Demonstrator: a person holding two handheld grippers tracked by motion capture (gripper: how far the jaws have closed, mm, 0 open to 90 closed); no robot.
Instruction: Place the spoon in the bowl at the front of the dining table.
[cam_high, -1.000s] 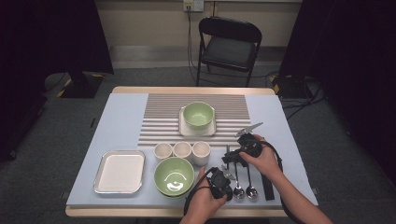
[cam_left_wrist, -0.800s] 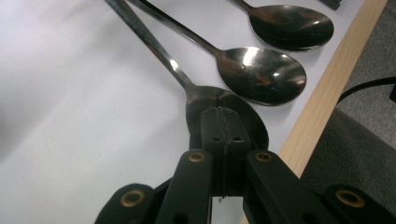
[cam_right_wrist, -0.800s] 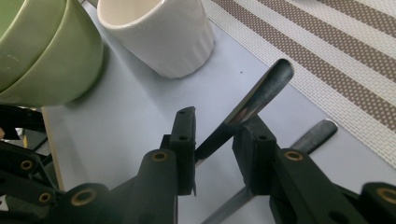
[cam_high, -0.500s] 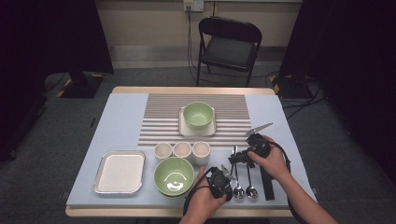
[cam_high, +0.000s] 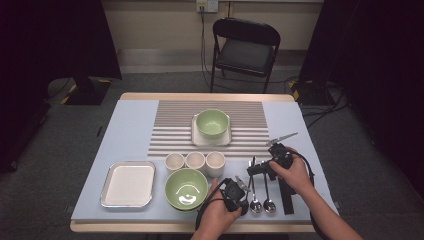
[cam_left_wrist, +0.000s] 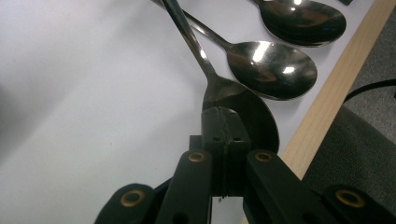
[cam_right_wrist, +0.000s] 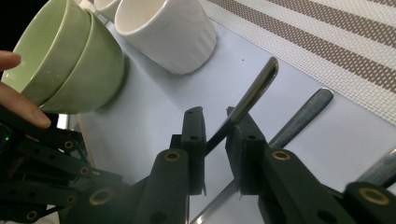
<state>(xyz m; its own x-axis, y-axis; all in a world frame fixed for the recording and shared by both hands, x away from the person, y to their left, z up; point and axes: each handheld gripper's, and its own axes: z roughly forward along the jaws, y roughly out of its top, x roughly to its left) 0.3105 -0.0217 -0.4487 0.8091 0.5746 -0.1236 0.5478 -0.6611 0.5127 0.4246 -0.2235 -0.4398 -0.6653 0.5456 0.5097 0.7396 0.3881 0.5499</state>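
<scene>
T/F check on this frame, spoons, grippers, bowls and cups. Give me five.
1. The left gripper is shut on the bowl end of a spoon. True.
2. The right gripper has that spoon's handle between its jaws. True; the jaws have just been closing and a gap shows beside the handle.
3. Four white cups stand in a row. False; there are three.
4. The metal tray holds a green bowl. False; the tray is bare, and the near green bowl stands beside it.
5. The far green bowl sits on a square white plate. True.
</scene>
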